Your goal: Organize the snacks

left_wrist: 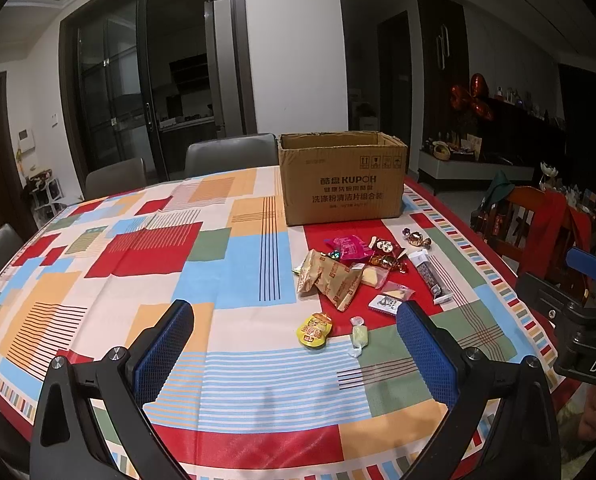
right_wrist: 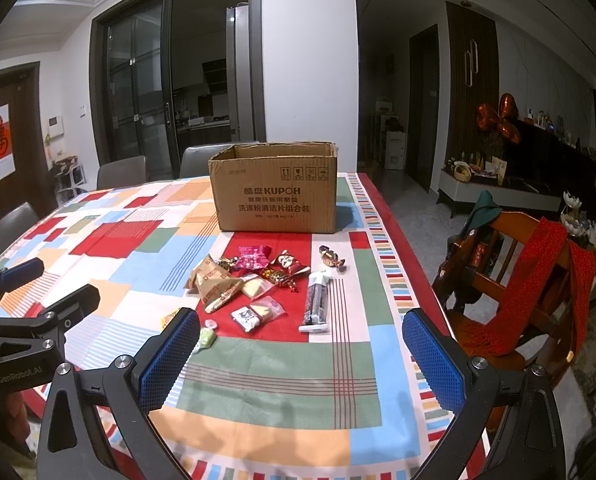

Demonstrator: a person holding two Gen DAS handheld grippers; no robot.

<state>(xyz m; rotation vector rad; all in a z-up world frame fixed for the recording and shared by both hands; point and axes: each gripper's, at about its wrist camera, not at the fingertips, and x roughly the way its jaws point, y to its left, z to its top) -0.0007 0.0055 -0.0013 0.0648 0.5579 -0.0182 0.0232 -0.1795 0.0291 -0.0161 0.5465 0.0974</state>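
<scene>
- Left gripper spread wide, nothing between blue pads, hovering over near part of tablecloth.
- Right gripper also spread wide and empty, over near right part of cloth; seen at right edge of left wrist view.
- Open cardboard box at far side of table, upright, flaps up, inside not visible.
- Snack pile on red patch just in front of box, between box and both grippers.
- Two tan packets overlapping at left of pile.
- One pink packet and one red packet nearest box, foil candies between them, count unclear.
- One wrapped chocolate apart to right.
- One long dark bar lying lengthwise at right of pile.
- Two clear-wrapped pastries, nearer one with a white label.
- One yellow jelly cup and one pale green candy nearest left gripper, side by side, apart from pile.
- In right wrist view, left pad hides most of the jelly cup and part of the green candy.
- Three grey chairs behind table; one wooden chair at right with red scarf draped over.
</scene>
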